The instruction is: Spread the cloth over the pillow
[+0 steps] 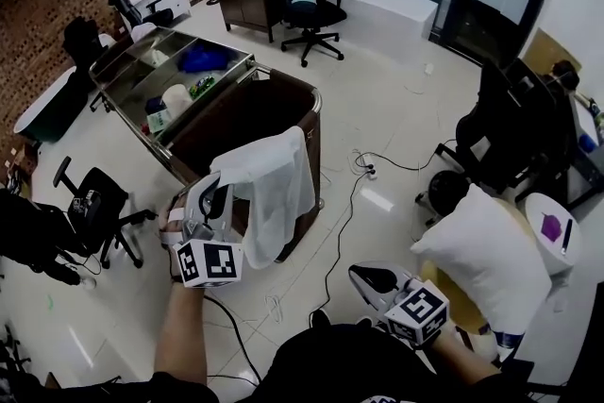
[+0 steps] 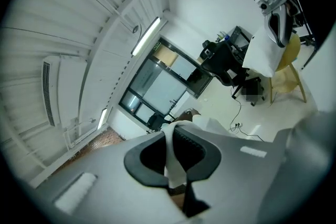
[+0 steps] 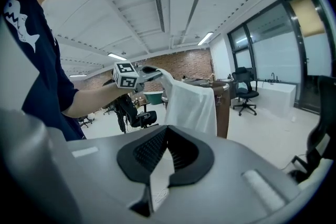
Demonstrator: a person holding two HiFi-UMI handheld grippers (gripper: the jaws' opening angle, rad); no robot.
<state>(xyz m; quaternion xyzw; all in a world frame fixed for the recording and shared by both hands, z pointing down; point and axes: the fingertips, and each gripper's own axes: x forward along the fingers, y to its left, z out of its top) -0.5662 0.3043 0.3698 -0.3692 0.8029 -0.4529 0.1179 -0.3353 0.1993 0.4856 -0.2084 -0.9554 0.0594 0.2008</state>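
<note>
A white cloth (image 1: 271, 187) hangs over the rim of a brown bin (image 1: 300, 99). My left gripper (image 1: 225, 189) is shut on its upper corner. In the left gripper view a fold of the cloth (image 2: 172, 157) is pinched between the pads of that gripper (image 2: 174, 166). The white pillow (image 1: 488, 257) stands on a yellow chair at the right, and shows too in the left gripper view as the pillow (image 2: 264, 51). My right gripper (image 1: 366, 278) hovers low between cloth and pillow, shut and empty. In the right gripper view, that gripper (image 3: 163, 158) points at the hanging cloth (image 3: 192, 105).
A steel cart (image 1: 127, 71) with trays of small items stands behind the bin. Black office chairs (image 1: 311, 9) sit at the back, another black chair (image 1: 94, 201) at the left. A cable (image 1: 345, 220) runs over the floor. A white round stool (image 1: 554, 233) stands beside the pillow.
</note>
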